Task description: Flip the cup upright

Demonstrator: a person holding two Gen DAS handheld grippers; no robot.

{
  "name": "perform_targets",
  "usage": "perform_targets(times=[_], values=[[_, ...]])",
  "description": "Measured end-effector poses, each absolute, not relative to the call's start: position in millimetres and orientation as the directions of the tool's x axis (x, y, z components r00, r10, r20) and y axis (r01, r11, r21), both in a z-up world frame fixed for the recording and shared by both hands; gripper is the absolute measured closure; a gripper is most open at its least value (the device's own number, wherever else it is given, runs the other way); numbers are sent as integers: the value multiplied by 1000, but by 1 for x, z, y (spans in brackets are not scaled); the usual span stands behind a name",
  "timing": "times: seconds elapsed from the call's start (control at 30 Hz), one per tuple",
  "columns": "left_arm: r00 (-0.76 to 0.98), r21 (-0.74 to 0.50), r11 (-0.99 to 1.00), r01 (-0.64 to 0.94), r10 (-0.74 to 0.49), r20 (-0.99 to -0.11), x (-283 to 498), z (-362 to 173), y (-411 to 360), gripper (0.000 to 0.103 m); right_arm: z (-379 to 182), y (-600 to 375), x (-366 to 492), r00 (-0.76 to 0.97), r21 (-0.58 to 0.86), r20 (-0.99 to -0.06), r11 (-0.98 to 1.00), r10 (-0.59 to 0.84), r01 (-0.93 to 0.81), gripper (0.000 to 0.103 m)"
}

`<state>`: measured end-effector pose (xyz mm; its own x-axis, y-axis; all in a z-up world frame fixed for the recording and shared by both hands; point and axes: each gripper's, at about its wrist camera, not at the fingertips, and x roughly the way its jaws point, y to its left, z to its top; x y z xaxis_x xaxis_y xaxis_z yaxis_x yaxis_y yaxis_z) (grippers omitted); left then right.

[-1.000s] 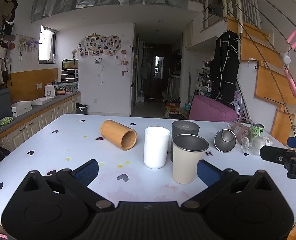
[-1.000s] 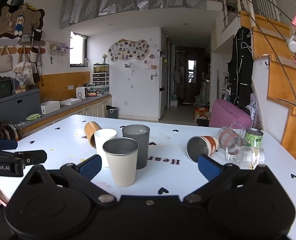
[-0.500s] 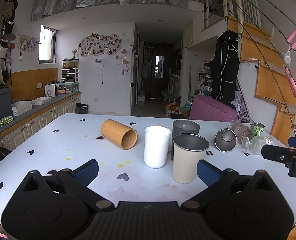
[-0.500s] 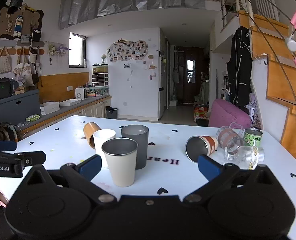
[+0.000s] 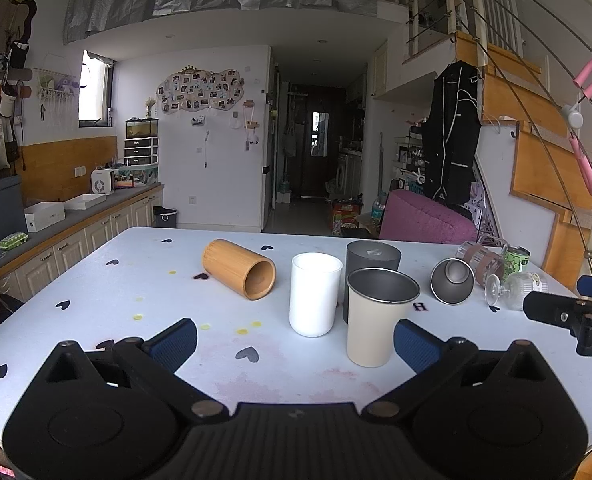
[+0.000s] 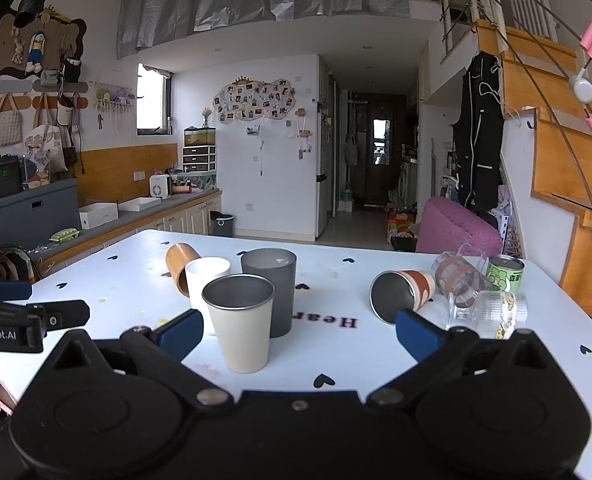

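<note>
On the white table a bamboo cup lies on its side, mouth toward me; it also shows in the right wrist view. A brown-banded metal cup lies on its side too, seen in the left wrist view. A cream cup, a white cup and a dark grey cup stand upright. My left gripper is open and empty, short of the cups. My right gripper is open and empty, the cream cup between its fingers' line of sight.
At the table's right end lie a glass mug with brown bands, a ribbed glass and a green can. A counter runs along the left wall. A pink chair stands behind the table.
Both views have shifted only slightly. No cup has moved and both grippers remain open.
</note>
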<state>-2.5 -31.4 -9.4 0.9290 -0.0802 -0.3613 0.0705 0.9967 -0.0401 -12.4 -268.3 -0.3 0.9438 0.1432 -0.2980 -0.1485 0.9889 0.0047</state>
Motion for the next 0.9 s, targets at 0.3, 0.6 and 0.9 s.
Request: perform_targets(times=[0.3,0.6,0.9], values=[[929,-40,997,70,-80,-361,-2,-10,-31,0,0,-268,-12,944,4,-299,989,143,-149,0],[929,-40,997,70,-79,-361,-3,-10,-31,0,0,-268,-12,943,2,-299,989,143,-149,0],[929,-42,997,64,-75,-361,-1,-9,-29,0,0,-268,-12,943,2,-300,989,143,-149,0]])
